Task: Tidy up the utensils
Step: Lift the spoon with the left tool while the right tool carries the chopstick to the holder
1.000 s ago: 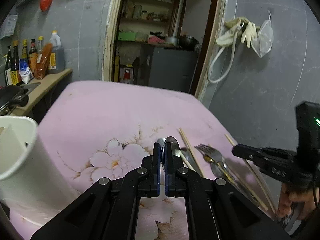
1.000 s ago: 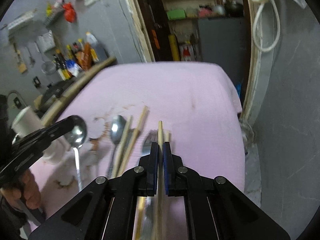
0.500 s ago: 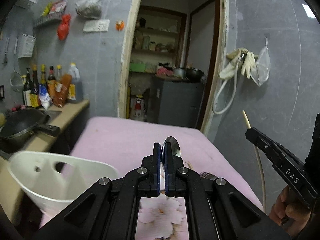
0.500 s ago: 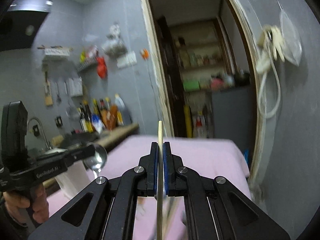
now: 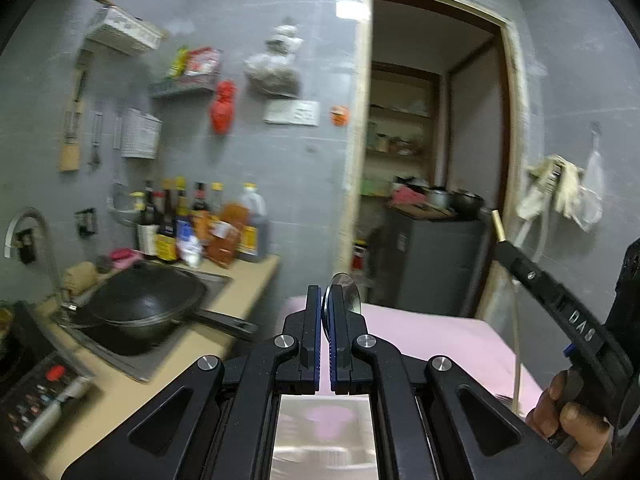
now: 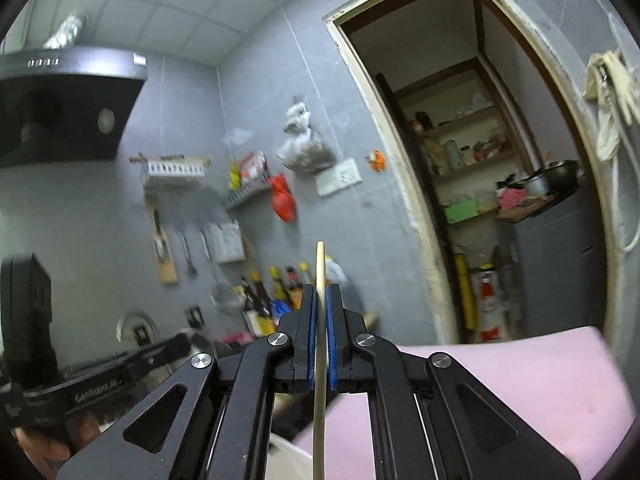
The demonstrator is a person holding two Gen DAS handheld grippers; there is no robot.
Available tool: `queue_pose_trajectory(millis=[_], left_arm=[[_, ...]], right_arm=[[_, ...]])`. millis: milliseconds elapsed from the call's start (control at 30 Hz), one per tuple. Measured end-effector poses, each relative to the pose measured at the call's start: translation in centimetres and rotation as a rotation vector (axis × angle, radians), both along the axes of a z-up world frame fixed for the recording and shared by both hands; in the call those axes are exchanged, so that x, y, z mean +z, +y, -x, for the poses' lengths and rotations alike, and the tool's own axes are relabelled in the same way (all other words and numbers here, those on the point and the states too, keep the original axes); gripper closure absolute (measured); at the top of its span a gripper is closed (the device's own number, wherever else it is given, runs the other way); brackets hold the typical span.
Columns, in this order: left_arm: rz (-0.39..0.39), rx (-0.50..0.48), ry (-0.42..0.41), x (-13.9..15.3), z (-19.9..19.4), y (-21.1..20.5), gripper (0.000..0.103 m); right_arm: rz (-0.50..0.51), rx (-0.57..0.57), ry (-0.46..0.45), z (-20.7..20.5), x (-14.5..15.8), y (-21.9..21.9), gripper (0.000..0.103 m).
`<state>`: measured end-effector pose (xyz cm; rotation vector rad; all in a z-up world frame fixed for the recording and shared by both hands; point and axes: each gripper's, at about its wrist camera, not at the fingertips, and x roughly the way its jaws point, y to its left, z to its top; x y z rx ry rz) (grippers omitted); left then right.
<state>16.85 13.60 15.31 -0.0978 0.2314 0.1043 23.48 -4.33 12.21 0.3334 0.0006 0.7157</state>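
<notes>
My left gripper (image 5: 325,300) is shut on a metal spoon (image 5: 345,294), whose bowl sticks up past the fingertips. It is raised high above the pink floral table (image 5: 432,332). My right gripper (image 6: 319,296) is shut on a wooden chopstick (image 6: 319,340) that stands upright through the jaws. The right gripper also shows at the right of the left wrist view (image 5: 505,252), with the chopstick (image 5: 516,344) hanging below it. The left gripper shows at the lower left of the right wrist view (image 6: 188,344). A white rim, likely the utensil holder (image 6: 288,460), sits under the right gripper.
A black wok (image 5: 144,304) sits on the counter (image 5: 224,320) to the left, with sauce bottles (image 5: 200,224) behind it. A doorway with shelves (image 6: 480,168) lies ahead. A grey wall with hanging gloves (image 5: 560,188) is on the right.
Both grippers have lifted and tilted upward with their loads. The table and white holder have dropped out of the left wrist view.
</notes>
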Motion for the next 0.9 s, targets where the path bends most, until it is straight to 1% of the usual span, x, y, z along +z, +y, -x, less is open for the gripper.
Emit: queue_pose_trajectory(millis=[100, 200, 300, 367, 433, 533, 700, 833, 900], left_arm=[[-0.016, 0.066, -0.018, 0.0, 0.3, 2.4, 0.102], [-0.041, 0.137, -0.031, -0.4, 0.3, 4.6, 0.102], [-0.061, 0.195, -0.035, -1.7, -0.1, 6.5, 0.102], [-0.071, 0.224, -0.034, -2.6, -0.5, 7.0, 0.102], [-0.079, 0.235, -0.027, -3.4, -1.0, 7.5, 0.102], [-0.096, 0.244, -0.018, -4.6, -1.4, 7.7, 0.102], [-0.118, 0.244, -0.01, -6.3, -1.6, 7.3, 0.102], [-0.137, 0.242, -0.008, -7.1, -1.8, 6.8, 0.102], [-0.142, 0.237, -0.005, -7.3, -1.9, 6.6, 0.102]], right_arm=[[-0.047, 0.016, -0.011, -1.1, 0.6, 2.3, 0.101], [-0.061, -0.006, -0.004, -1.8, 0.4, 3.5, 0.1], [-0.045, -0.081, 0.0, -1.9, -0.3, 4.3, 0.1], [-0.043, -0.129, 0.01, -2.0, -1.0, 4.5, 0.1], [-0.051, -0.169, 0.031, -2.2, -1.6, 4.6, 0.1], [-0.06, -0.21, 0.037, -2.3, -1.7, 4.4, 0.1], [0.002, -0.254, 0.028, -2.0, -1.6, 5.2, 0.1], [0.062, -0.278, -0.002, -1.2, -1.6, 5.9, 0.1], [0.076, -0.274, 0.006, -1.3, -1.6, 6.1, 0.1]])
